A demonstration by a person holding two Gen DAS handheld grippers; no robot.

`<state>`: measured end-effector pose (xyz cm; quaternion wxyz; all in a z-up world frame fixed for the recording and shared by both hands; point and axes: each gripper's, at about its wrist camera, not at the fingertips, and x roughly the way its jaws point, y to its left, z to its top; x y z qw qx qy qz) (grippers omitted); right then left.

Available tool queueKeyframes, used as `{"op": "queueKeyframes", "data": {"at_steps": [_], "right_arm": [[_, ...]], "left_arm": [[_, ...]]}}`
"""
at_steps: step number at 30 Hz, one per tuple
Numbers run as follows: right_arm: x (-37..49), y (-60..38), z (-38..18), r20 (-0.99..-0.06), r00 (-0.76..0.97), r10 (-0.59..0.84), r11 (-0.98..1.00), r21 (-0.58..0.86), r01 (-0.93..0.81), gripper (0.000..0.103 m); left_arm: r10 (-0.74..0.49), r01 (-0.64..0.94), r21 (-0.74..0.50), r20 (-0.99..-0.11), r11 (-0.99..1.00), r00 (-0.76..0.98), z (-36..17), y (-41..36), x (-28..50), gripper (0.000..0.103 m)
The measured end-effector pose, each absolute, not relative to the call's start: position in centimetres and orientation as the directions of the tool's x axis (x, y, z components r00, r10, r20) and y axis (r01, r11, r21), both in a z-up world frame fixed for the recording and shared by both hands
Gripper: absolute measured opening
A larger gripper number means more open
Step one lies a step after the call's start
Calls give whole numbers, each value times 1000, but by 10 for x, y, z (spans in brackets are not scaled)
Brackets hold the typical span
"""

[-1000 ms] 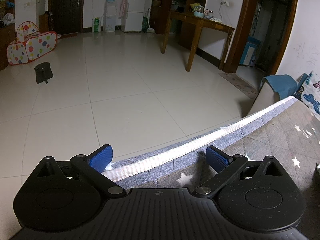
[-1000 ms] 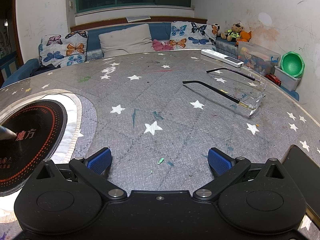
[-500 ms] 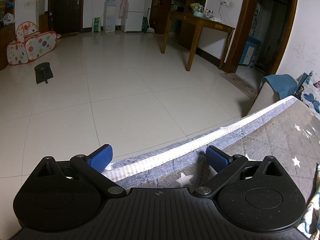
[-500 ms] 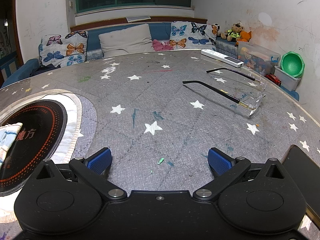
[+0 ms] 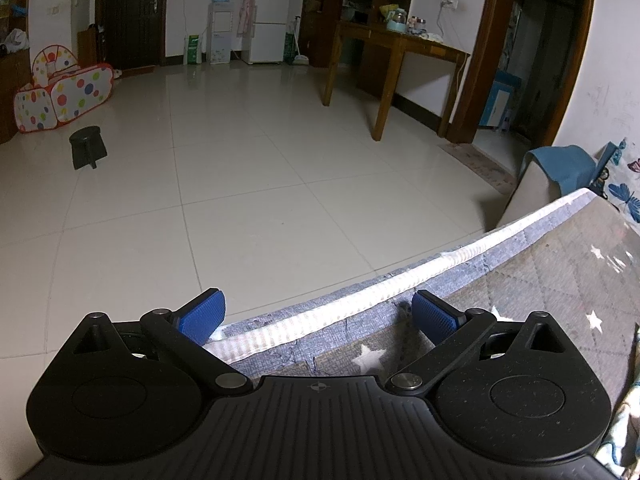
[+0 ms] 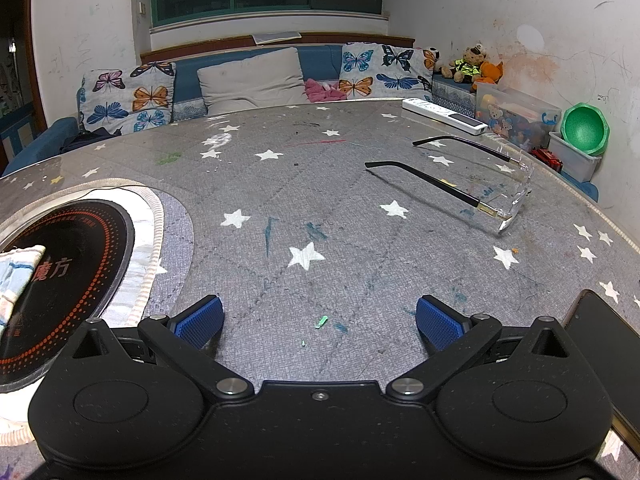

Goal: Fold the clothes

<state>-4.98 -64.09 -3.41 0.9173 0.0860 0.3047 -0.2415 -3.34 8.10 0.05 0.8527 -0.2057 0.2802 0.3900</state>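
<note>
Pale glossy floor tiles (image 5: pixel 240 208) are seen across most of the left wrist view, with one wooden table (image 5: pixel 396 44), one white refrigerator (image 5: pixel 269 14), one spotted play tent (image 5: pixel 60 96) and one small black stool (image 5: pixel 88 152) set well apart on or beside them. One grey star-printed quilted tablecloth with a white ribbed edge (image 5: pixel 560 264) is seen at the lower right, and the left gripper (image 5: pixel 316 314) is held over that edge with its two blue-padded fingers spread wide and nothing between them. One strip of pale patterned cloth (image 5: pixel 626 420) is caught at the right border, on the tablecloth. In the right wrist view the same starred cloth (image 6: pixel 340 208) is spread over a round table before one blue sofa with three butterfly cushions and one plain cushion (image 6: pixel 252 80). One pair of clear rimless glasses with black arms (image 6: pixel 472 176), one white remote control (image 6: pixel 444 116) and one dark phone (image 6: pixel 608 344) are laid on it. One black round induction cooktop with red markings (image 6: pixel 72 272) is set at the left, and a corner of the light checked garment (image 6: pixel 16 276) is lying on it. The right gripper (image 6: pixel 320 318) is held low over bare cloth, fingers wide apart, empty.
</note>
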Motion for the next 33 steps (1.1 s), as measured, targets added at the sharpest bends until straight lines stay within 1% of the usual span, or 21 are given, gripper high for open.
{"op": "queueKeyframes", "data": {"at_steps": [22,33], "right_arm": [[-50,-641,-34,-601,697,-391,869,10,495,103],[-44,-634,-36,-601,698,-389,869,14,495,103]], "left_arm": [[555,-783,-114,-643,612,528,5,70,-12,101],[556,-783,-111,-644,613,526,4,75,-21,101]]}}
